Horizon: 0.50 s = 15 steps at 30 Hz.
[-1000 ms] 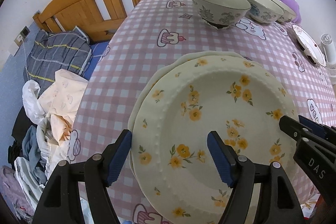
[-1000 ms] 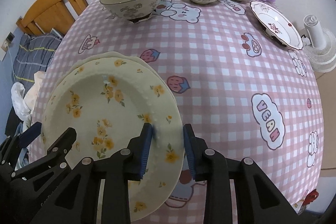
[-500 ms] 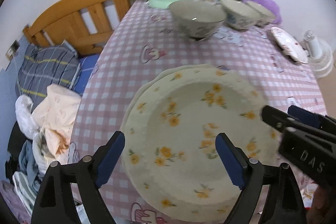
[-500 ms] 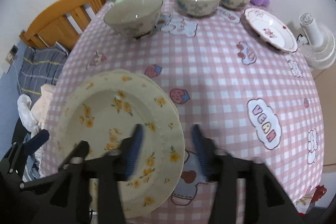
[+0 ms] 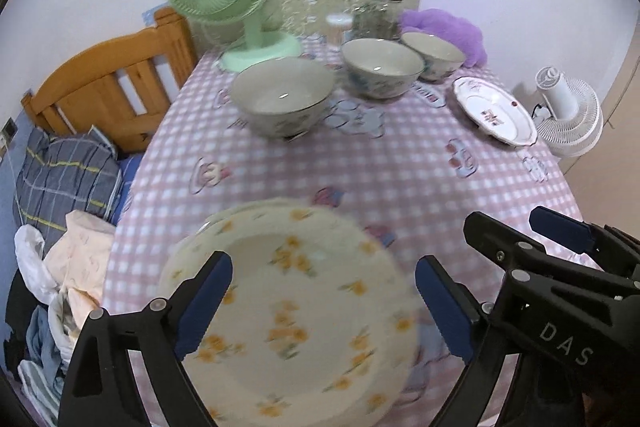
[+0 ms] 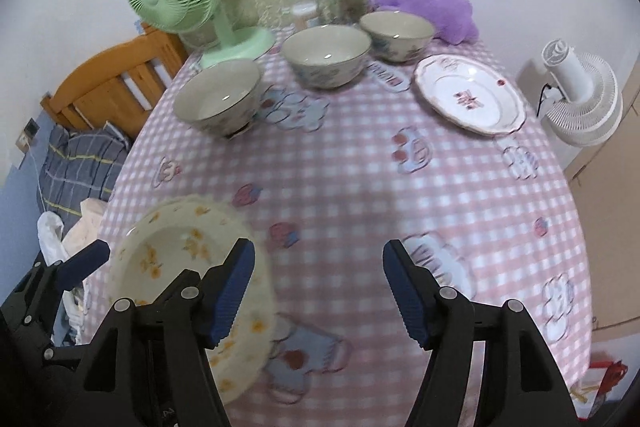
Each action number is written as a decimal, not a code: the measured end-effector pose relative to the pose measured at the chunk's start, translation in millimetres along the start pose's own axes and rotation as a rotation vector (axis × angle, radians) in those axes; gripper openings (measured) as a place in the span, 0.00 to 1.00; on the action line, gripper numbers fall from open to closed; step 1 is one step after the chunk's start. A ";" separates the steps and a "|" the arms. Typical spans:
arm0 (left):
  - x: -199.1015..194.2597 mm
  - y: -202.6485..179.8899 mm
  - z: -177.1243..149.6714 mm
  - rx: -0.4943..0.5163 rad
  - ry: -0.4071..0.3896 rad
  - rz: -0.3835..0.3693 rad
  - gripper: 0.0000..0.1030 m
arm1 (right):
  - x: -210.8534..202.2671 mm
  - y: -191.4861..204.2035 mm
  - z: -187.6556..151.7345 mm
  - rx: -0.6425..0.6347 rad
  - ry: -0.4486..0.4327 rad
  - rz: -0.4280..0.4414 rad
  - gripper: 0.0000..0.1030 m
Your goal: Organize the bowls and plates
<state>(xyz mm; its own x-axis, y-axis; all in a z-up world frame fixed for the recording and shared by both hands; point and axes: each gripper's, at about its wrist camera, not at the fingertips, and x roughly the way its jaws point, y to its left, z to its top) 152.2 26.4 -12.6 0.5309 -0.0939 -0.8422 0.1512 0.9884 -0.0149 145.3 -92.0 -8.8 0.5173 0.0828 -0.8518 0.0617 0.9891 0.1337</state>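
My jaws gape wide on both grippers, left (image 5: 322, 297) and right (image 6: 318, 287), gripping nothing. The flowered plates (image 5: 296, 311) lie stacked on the tabletop (image 6: 360, 179) below me; three bowls (image 6: 326, 55) stand beyond them.

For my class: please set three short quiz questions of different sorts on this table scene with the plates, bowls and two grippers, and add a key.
1. True or false: the right gripper is clamped on the rim of the yellow-flowered plate.
2. How many bowls stand on the checked tablecloth? A) two B) three C) four
3. Fill in: the white plate with the red motif lies on the far ______ side of the table, near the white fan.

Key
1. False. Its fingers are spread and hold nothing; the left gripper is open too, with the plate lying below it.
2. B: the large bowl, the middle bowl and the far bowl.
3. right
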 end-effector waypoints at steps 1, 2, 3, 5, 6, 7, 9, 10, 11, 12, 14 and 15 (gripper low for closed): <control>1.5 -4.7 2.7 -0.006 0.000 -0.004 0.90 | -0.2 -7.8 3.8 -0.001 -0.001 -0.002 0.68; 4.0 -15.2 8.6 -0.019 -0.005 -0.011 0.90 | -0.3 -17.1 8.7 0.001 0.000 -0.007 0.68; 6.1 -22.0 12.8 -0.027 -0.008 -0.014 0.90 | 0.1 -26.2 13.6 0.001 -0.001 -0.012 0.68; 12.2 -40.5 23.9 -0.038 -0.005 -0.010 0.90 | 1.5 -45.9 24.2 0.003 -0.004 -0.022 0.68; 14.6 -48.0 28.3 -0.043 -0.003 -0.004 0.90 | 2.2 -54.0 28.3 0.004 -0.005 -0.024 0.68; 16.8 -59.7 35.1 -0.048 -0.011 0.001 0.90 | 2.1 -63.7 32.5 0.006 -0.006 -0.024 0.68; 20.4 -75.5 44.1 -0.050 -0.022 0.009 0.90 | 2.8 -84.9 43.1 0.005 -0.019 -0.018 0.68; 23.3 -84.3 49.6 -0.051 -0.020 0.018 0.90 | 4.4 -92.8 47.0 0.002 -0.021 -0.017 0.68; 26.8 -92.5 54.4 -0.056 -0.023 0.021 0.90 | 6.7 -103.4 53.1 0.002 -0.019 -0.017 0.68; 30.2 -99.8 58.6 -0.061 -0.024 0.023 0.90 | 8.7 -112.0 58.1 0.004 -0.015 -0.018 0.68; 38.2 -116.2 68.5 -0.069 -0.028 0.029 0.90 | 14.9 -131.8 69.2 0.008 -0.008 -0.011 0.68; 41.7 -123.7 73.0 -0.073 -0.031 0.034 0.90 | 17.9 -139.3 73.7 0.007 -0.008 -0.009 0.68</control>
<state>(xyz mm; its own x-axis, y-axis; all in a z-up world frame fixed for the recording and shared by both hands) 216.5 -108.5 -6.6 0.5605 -0.0625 -0.8258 0.0722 0.9970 -0.0265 208.8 -237.4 -5.3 0.5232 0.0733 -0.8491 0.0722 0.9889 0.1298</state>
